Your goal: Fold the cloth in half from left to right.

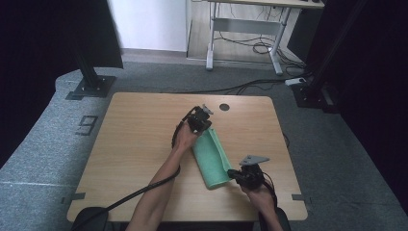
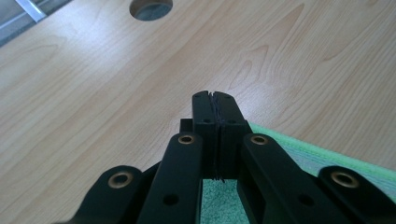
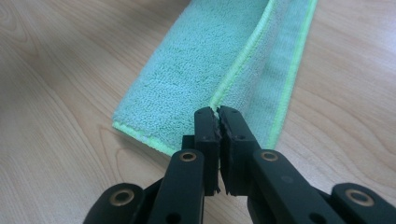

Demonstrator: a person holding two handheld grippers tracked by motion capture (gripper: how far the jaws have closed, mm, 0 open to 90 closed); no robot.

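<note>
Grey carpet (image 1: 43,144) surrounds a light wooden table (image 1: 134,144), and on that carpet to the left a pale mark reading like a "9" (image 1: 86,125) is the one piece of writing that can be made out; nothing on the grippers or the cloth carries a label that I can read. Beyond the table a white desk frame (image 1: 245,29) is cut off by the top edge, with loose cables (image 1: 255,45) under it, and dark panels (image 1: 48,33) at both sides hide the rest of the room. A round cable hole (image 1: 224,107) sits near the table's far edge. On the table lies a green cloth (image 1: 211,159), folded into a long strip with a lighter hem; one long edge is turned up, so the layers beneath are hidden. The person's forearms come in from the bottom, cut off at the elbows. The left gripper (image 1: 204,126) is at the far end of the cloth; in the left gripper view its jaws are pressed together, with cloth showing beneath and beside them, and a thin dark line runs between the pads, but whether any cloth is pinched there I cannot tell. The right gripper (image 1: 232,172) is at the near end; in the right gripper view its jaws are together at the folded hem, seemingly nipping its edge, though the contact itself is hidden by the pads.
</note>
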